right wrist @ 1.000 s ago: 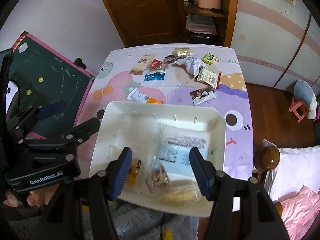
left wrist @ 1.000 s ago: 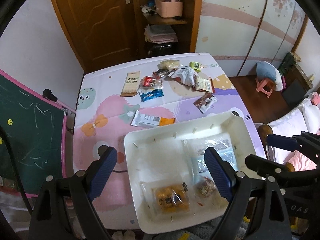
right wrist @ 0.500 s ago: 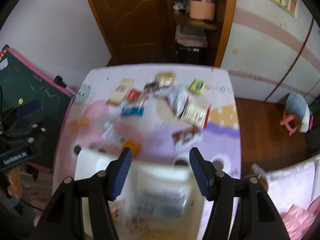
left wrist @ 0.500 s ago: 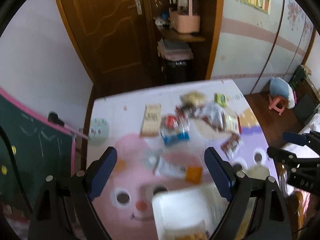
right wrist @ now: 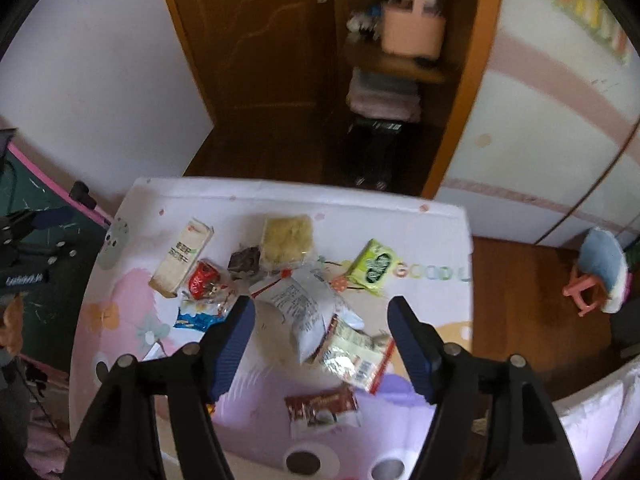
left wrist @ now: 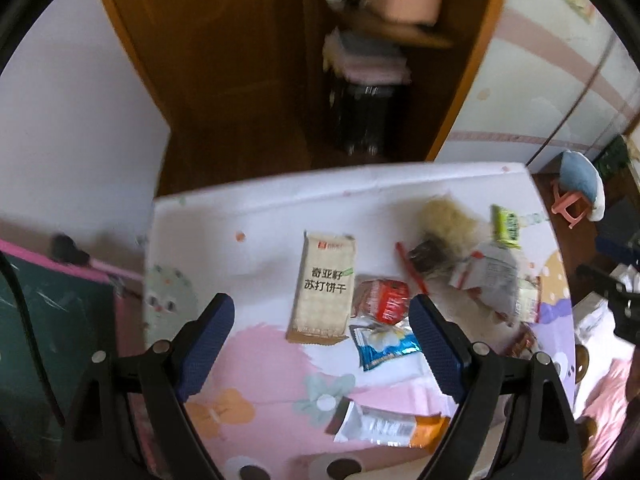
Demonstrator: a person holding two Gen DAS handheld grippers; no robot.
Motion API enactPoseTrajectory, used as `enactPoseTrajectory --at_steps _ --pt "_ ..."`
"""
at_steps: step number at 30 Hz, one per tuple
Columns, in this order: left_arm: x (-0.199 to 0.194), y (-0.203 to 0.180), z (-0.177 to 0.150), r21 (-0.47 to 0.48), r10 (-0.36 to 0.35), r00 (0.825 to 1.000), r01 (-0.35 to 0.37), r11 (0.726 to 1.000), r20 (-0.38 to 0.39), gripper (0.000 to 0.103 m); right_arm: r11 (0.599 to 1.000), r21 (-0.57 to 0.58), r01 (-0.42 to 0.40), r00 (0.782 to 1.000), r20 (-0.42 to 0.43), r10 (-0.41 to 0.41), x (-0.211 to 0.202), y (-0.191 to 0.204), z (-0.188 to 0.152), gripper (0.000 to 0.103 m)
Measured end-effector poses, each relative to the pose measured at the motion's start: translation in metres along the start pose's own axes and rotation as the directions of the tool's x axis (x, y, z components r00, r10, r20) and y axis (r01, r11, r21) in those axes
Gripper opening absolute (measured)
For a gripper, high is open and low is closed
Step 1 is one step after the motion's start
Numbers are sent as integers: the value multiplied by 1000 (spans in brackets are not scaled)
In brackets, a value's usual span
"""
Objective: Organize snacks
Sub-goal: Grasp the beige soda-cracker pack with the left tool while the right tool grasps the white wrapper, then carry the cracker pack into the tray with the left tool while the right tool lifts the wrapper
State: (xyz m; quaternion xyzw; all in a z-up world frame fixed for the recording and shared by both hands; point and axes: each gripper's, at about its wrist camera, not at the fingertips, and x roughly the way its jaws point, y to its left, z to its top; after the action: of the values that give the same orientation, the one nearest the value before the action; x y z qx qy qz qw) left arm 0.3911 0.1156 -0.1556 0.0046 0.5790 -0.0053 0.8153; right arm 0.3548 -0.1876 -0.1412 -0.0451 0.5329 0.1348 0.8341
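Our left gripper and right gripper, fingers apart and empty, hover over overlapping snack packets; we risk pinching two together.

snack pile crowded — left mat free

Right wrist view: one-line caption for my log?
Open right tongs hover above scattered snack packets on a cartoon-print table.

Snack packets scattered flat on table
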Motion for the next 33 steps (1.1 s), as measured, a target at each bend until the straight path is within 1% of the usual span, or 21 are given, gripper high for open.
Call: enactPoseTrajectory --at_steps 3,6,9,13,17,20,21,23,24,26,27,28,30,32,33 --pt "48 10 3 -23 17 997 -19 1000 -75 88 999 -12 -30 998 -63 29 38 -3 1 70" --pt "88 15 2 -49 6 989 -14 999 -150 88 999 -25 -39 992 -123 35 74 -5 -4 70" --pt "118 15 -1 -68 -10 981 -4 998 -196 88 998 -45 -45 989 -140 38 95 -6 -7 70" --pt "137 11 -4 -71 -29 975 14 997 -221 88 993 -111 -52 988 -150 35 112 1 -10 70" --pt "148 5 -7 -52 -23 972 11 999 -235 88 981 -181 -65 984 -176 33 126 13 -15 70" --pt "158 4 -9 -54 -21 969 8 999 -245 88 975 -219 -25 982 -190 -18 138 19 -17 71" --pt "161 4 -9 -59 -21 968 7 998 -249 88 975 -223 -22 982 -187 -21 140 20 -17 72" --pt "165 4 -12 -77 -27 967 8 997 -255 85 976 -217 -22 983 -180 -18 141 22 -17 72" --pt "164 3 -12 -70 -15 970 -2 998 -243 83 977 -211 -27 984 -178 -11 142 22 -18 72" --pt "162 2 -15 -61 -13 973 -1 998 -230 78 979 -199 -31 985 -170 -4 143 21 -18 70" --pt "160 1 -17 -60 -13 975 0 998 -220 69 980 -196 -30 986 -169 -3 143 21 -19 68" --pt "157 -1 -17 -58 -13 977 0 998 -213 56 981 -193 -28 987 -163 -4 142 21 -19 67" --pt "150 -1 -20 -53 -12 976 0 999 -219 54 984 -176 -32 987 -161 3 140 20 -22 60" --pt "147 -4 -24 -46 6 979 -16 999 -203 54 985 -167 -40 987 -162 13 138 21 -25 56" --pt "144 -7 -29 -41 26 981 -35 999 -193 54 985 -166 -41 986 -164 14 136 22 -27 54"
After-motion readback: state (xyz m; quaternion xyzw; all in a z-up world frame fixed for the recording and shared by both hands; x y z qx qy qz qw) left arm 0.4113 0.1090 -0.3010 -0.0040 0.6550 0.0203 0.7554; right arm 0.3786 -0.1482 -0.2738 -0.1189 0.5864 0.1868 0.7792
